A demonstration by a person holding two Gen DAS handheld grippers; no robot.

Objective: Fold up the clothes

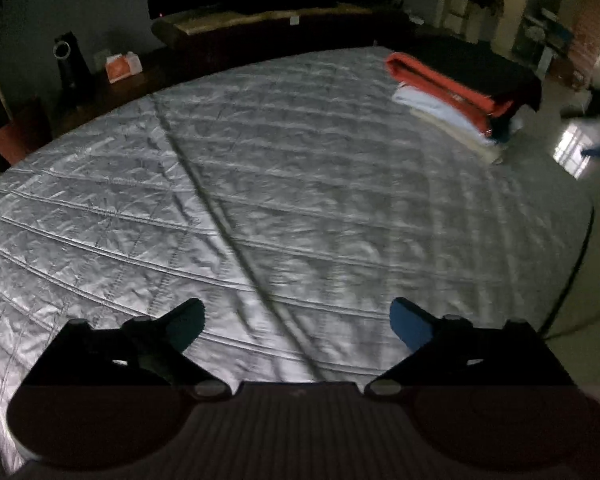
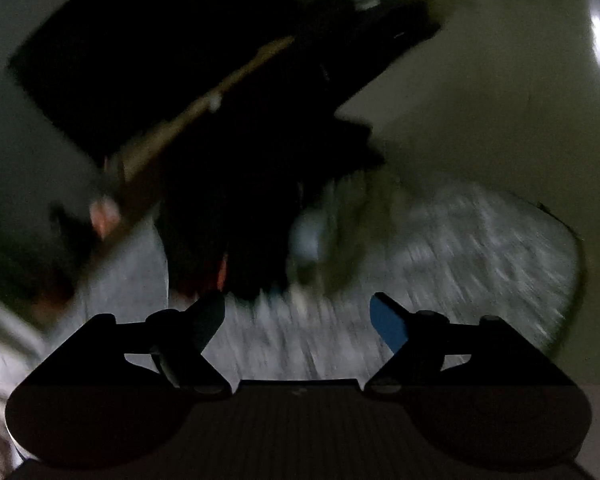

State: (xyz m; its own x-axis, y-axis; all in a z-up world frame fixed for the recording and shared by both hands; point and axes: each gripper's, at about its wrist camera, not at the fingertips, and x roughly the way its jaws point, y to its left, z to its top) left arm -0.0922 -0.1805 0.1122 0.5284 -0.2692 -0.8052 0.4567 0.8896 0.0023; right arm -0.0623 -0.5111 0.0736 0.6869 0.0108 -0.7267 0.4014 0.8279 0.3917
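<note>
The left tongs (image 1: 298,326) hang level over the quilt (image 1: 260,184), fingers spread wide and released, nothing between them. The clothes stack (image 1: 456,100) lies far ahead to their right, well apart. The right tongs (image 2: 298,322) are also released and empty, tilted above the quilt (image 2: 480,240); the blurred stack (image 2: 284,208) sits just ahead of their tips.
</note>
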